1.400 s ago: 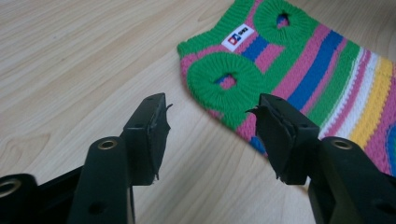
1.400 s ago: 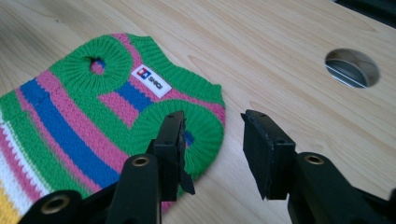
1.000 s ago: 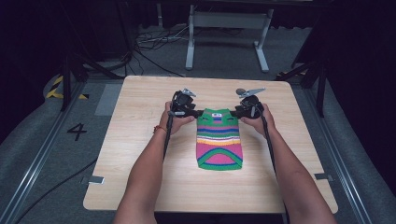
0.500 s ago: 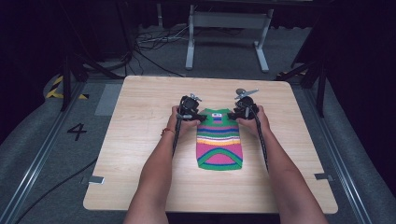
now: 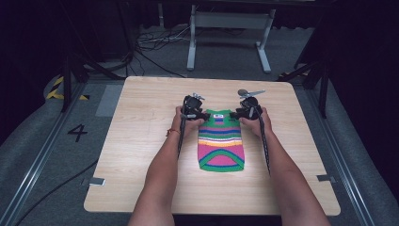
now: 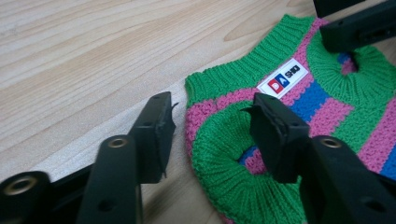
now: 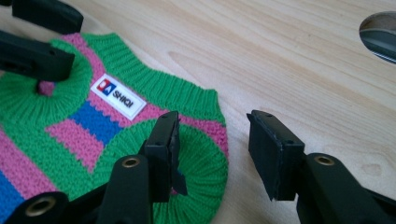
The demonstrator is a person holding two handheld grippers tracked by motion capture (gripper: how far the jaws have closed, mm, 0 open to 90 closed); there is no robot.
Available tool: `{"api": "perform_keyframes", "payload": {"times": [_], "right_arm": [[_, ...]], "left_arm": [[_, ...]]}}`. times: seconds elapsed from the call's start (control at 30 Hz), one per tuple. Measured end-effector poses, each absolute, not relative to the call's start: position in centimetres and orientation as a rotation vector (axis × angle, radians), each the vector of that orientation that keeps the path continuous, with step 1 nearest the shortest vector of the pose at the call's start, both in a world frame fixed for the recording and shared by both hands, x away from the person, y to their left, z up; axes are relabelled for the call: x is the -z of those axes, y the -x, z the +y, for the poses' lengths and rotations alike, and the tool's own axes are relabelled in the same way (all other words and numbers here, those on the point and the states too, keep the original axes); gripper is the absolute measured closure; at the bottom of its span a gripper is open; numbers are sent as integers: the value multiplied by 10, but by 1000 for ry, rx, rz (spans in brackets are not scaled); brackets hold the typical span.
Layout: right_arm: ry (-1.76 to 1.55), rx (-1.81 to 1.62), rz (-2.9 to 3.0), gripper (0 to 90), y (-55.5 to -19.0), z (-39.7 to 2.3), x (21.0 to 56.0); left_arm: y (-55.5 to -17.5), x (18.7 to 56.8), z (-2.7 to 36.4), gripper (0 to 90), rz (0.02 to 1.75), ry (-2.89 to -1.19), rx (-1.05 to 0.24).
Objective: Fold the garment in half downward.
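Note:
A small knitted sweater (image 5: 220, 141) in green, pink and blue stripes lies flat on the wooden table (image 5: 141, 141), collar away from the person. My left gripper (image 5: 202, 115) is low at its top left corner. In the left gripper view the sweater's shoulder (image 6: 224, 140) lies between the jaws of my left gripper (image 6: 210, 107), which have just been closing without pressing on it. My right gripper (image 5: 237, 113) is at the top right corner. Its jaws (image 7: 214, 123) have just been opening, with the other shoulder (image 7: 201, 154) between them. A white label (image 6: 282, 77) sits under the collar.
Bare wood surrounds the sweater on all sides. Beyond the table's far edge stands a grey metal frame (image 5: 230, 28) with cables on the floor. A taped "4" (image 5: 77, 133) marks the floor at the left. Each gripper view shows the other gripper's black jaws (image 6: 355, 23) across the collar.
My left gripper has moved right and down onto the sweater's top left corner. The right gripper has stayed at the top right corner. The sweater lies as before.

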State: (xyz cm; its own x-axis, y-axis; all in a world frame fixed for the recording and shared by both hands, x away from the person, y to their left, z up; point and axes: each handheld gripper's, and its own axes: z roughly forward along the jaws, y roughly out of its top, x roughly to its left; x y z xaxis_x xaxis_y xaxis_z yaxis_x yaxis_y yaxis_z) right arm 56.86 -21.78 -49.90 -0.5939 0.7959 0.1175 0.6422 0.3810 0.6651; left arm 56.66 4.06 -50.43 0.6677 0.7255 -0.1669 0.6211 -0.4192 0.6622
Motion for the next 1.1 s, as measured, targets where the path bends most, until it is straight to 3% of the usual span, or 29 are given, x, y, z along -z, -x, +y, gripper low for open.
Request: {"api": "perform_keyframes", "payload": {"times": [0.23,0.4,0.53,1.1], "right_arm": [[-1258,-965,2436,611,-571,-212,501],[-1210,-954,2487,775,-569,-208,498],[-1193,-931,2486,838,-567,-205,496],[-1066,-1129,2440,848,-543,-218,466]], "left_arm": [[-565,502,36,665,967,-2232,-200],[-563,501,36,762,936,-2243,-211],[-560,499,34,812,931,-2252,-257],[-539,466,41,828,775,-2205,-352]]}}
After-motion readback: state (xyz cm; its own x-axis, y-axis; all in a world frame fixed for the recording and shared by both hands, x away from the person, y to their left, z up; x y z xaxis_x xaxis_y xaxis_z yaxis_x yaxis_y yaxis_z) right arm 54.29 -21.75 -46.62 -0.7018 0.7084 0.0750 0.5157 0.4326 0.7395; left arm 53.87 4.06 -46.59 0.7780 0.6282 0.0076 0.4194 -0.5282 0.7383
